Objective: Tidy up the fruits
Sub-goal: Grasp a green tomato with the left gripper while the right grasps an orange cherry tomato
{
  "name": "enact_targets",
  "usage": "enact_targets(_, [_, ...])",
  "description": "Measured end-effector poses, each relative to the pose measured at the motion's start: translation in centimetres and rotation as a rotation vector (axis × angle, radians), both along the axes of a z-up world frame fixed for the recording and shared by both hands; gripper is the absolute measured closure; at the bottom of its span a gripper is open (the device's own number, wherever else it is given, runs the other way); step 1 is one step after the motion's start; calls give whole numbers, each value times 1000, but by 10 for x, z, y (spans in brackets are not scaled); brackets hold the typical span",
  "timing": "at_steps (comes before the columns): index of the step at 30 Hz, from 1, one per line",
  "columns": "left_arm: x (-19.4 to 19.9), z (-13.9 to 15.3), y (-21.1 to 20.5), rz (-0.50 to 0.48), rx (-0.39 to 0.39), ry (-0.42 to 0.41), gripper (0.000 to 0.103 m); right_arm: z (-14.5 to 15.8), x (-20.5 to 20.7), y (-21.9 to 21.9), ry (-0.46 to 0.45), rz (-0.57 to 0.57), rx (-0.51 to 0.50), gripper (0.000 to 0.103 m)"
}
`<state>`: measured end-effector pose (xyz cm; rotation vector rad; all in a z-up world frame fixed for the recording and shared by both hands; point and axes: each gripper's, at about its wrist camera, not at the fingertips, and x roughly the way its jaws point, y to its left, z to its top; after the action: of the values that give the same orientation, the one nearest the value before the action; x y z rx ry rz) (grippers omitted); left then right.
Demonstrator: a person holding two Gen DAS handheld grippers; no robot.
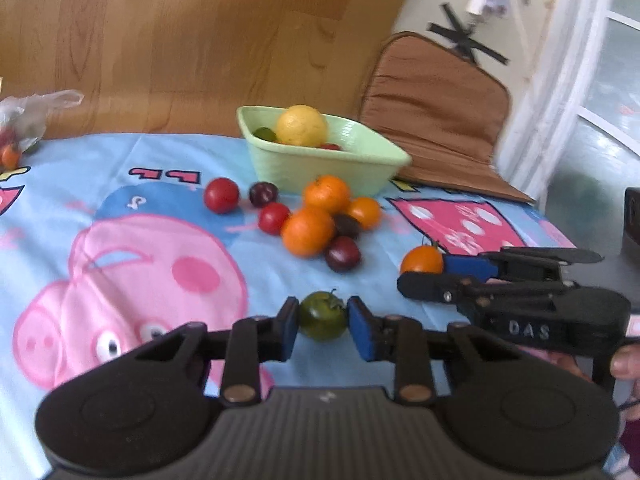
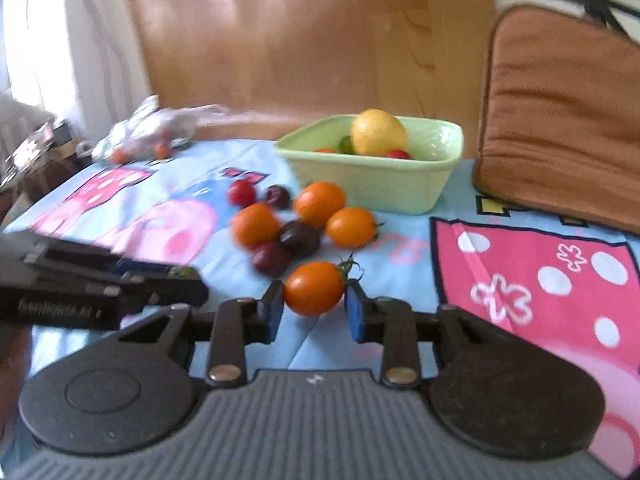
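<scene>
My left gripper (image 1: pixel 323 320) is shut on a small green tomato (image 1: pixel 322 316), with both blue pads against its sides just above the cartoon tablecloth (image 1: pixel 120 240). My right gripper (image 2: pixel 314 306) is shut on an orange tomato (image 2: pixel 315 288) that has a green stalk. In the left wrist view the right gripper (image 1: pixel 425 274) comes in from the right with that orange tomato (image 1: pixel 422 260). Behind them lies a loose pile of orange fruits (image 1: pixel 308 230), dark plums (image 1: pixel 342 254) and red tomatoes (image 1: pixel 221 195). A pale green bowl (image 1: pixel 320 168) behind the pile holds a lemon (image 1: pixel 301 125) and a few small fruits.
A clear plastic bag (image 2: pixel 152 132) with small fruits lies at the table's far left. A brown cushion (image 2: pixel 560 108) leans behind the bowl on the right, in front of a wooden bench back (image 2: pixel 280 40). The table's right edge (image 1: pixel 560 236) is near the right gripper.
</scene>
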<state>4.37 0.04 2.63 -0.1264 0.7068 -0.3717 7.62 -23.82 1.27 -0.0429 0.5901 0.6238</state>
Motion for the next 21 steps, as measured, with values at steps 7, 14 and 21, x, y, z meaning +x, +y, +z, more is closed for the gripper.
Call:
enact_targets(7, [-51, -5, -15, -68, 36, -21, 75, -1, -60, -15, 5, 115, -6, 67])
enact_targets(14, [-65, -9, -30, -46, 114, -80, 63, -9, -77, -14, -21, 91, -25, 64])
enact_targets(21, [-71, -6, -32, -18, 152, -97, 53, -10, -83, -16, -46, 76, -29, 53])
